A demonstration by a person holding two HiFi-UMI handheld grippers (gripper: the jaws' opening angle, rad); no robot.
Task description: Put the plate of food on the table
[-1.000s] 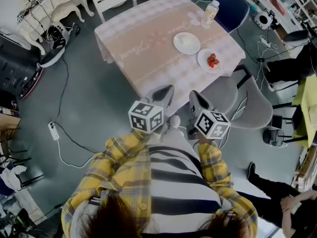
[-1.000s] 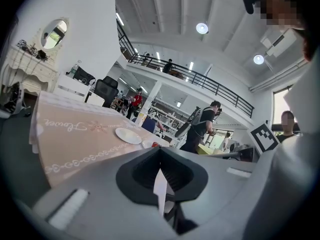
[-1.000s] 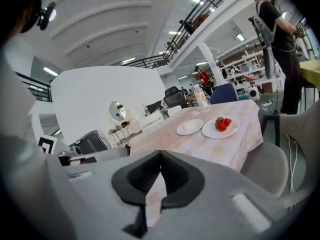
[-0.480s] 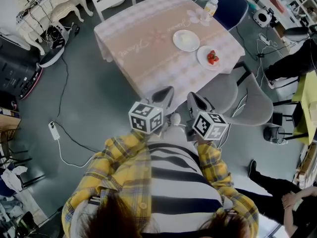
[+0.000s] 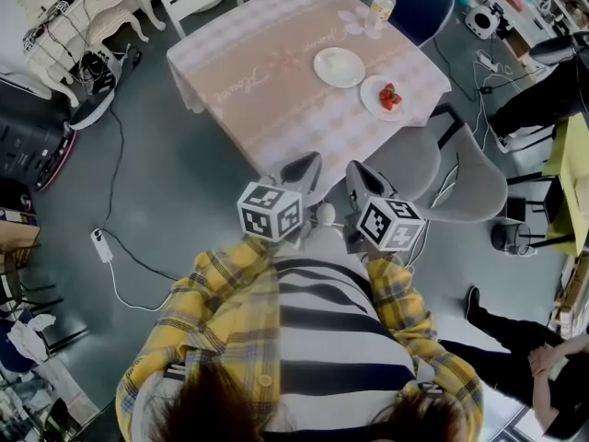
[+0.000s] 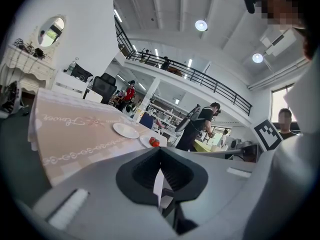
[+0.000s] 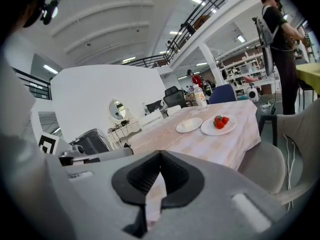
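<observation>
L gripper point(image 5: 304, 171) & R gripper point(image 5: 361, 180) both have jaws closed w/ nothing between them, held side by side in front of the person's chest, short of the table point(image 5: 258, 81). The strawberry plate point(image 5: 385, 98) sits on the table near its right edge, just beside a 2nd plate point(image 5: 339, 66) w/ pale food. A bottle point(image 5: 380, 5) stands at the far corner, and a grey chair point(image 5: 479, 187) is by the table's right side.
</observation>
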